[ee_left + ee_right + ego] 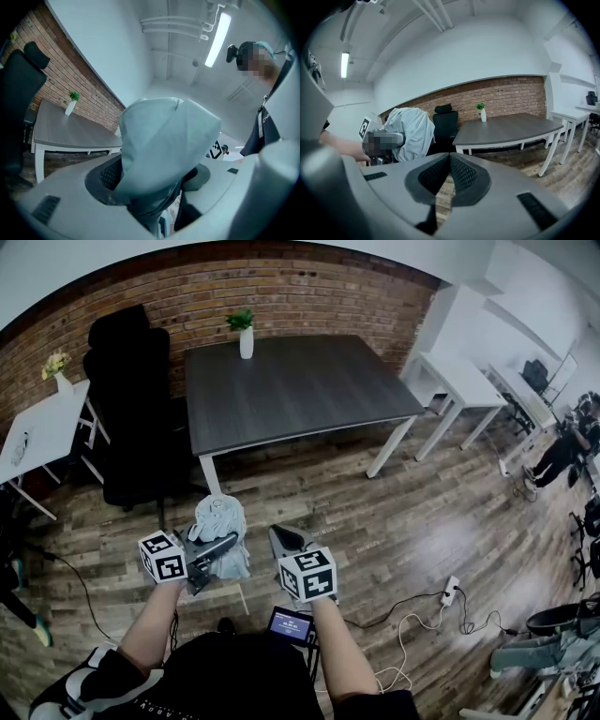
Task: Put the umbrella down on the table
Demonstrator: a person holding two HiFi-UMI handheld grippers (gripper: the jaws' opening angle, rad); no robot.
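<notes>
Step, as judged: carry | pale blue-grey folded fabric umbrella [221, 519] pinched in left gripper [218, 549], well apart from dark grey table [309, 395] | right gripper [450, 177] jaws together, empty | next: reach table, lower, release.

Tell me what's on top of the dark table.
A white vase holding a small green plant stands near the dark table's far edge. In the left gripper view the umbrella hides part of the top.

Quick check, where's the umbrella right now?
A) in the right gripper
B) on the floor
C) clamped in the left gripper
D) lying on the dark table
C: the umbrella sits clamped between the jaws of the left gripper, short of the dark table.
</notes>
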